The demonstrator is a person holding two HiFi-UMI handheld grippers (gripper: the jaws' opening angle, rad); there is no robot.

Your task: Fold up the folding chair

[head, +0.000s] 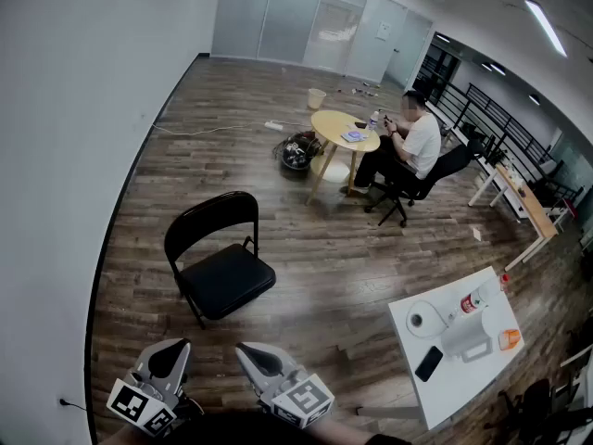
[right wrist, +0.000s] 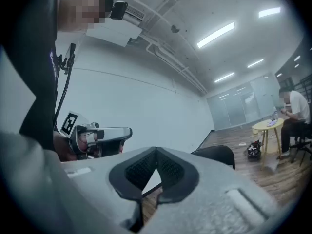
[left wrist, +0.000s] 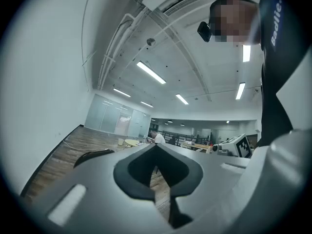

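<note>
A black folding chair (head: 220, 260) stands unfolded on the wooden floor, its seat facing me. Both grippers hang near the head view's bottom edge, well short of the chair. My left gripper (head: 172, 354) is shut and holds nothing. My right gripper (head: 252, 356) is shut and empty too. In the left gripper view only the chair's backrest top (left wrist: 92, 155) shows past the closed left gripper (left wrist: 157, 145). The right gripper view has the chair's backrest (right wrist: 217, 154) behind the closed right gripper (right wrist: 156, 152), with the left gripper (right wrist: 127, 132) at the left.
A white table (head: 454, 339) with a paper roll, phone and bottle stands at the right. Farther back a person (head: 414, 146) sits on an office chair at a round wooden table (head: 341, 131). A white wall (head: 74, 137) runs along the left.
</note>
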